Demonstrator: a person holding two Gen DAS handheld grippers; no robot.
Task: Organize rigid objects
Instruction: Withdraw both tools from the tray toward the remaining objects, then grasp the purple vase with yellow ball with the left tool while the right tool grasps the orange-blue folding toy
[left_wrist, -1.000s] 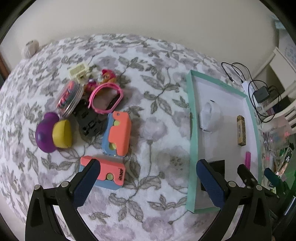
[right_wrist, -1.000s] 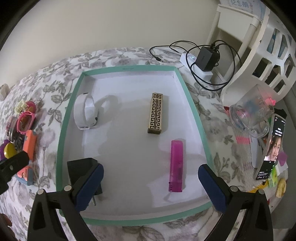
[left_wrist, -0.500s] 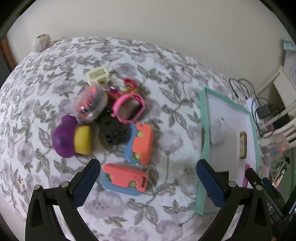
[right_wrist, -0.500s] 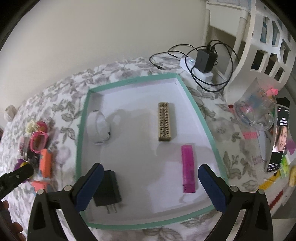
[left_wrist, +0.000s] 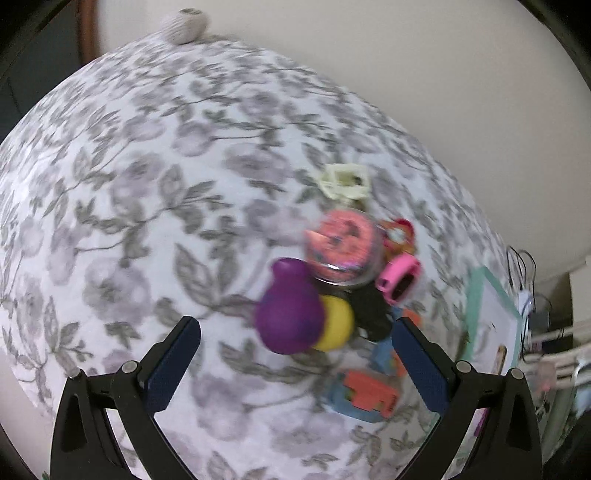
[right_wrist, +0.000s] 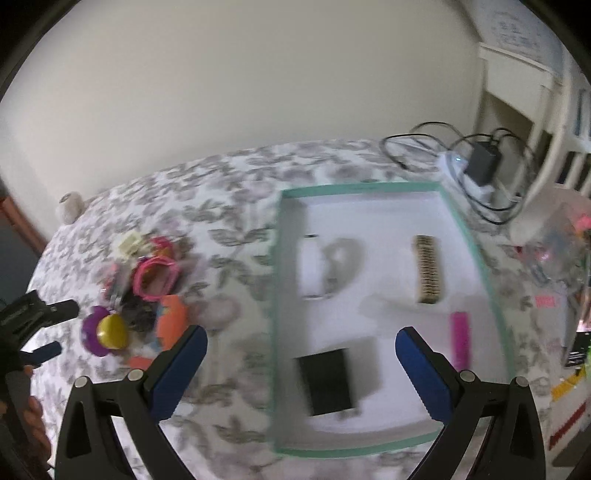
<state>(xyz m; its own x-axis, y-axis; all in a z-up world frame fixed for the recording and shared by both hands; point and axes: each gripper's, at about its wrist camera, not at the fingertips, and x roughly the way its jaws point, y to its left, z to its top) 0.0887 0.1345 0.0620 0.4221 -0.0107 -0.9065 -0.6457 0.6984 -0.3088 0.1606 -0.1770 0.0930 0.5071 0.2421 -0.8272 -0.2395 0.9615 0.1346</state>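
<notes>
On the floral table, both grippers' jaws gape empty; the left gripper nearing the crowded toy pile may scatter neighbours.

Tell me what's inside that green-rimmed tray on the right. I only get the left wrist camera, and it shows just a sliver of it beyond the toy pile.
Observer: The right wrist camera shows four things in the tray: a black charger block, a white band, a gold patterned bar and a magenta stick.
Operator: Is the other gripper holding anything?
Observer: No. The right gripper is open and empty, and its fingers frame the tray's near left part.
Operator: Anything past the tray?
Observer: A black adapter with looped cables lies beyond its far right corner.
</notes>
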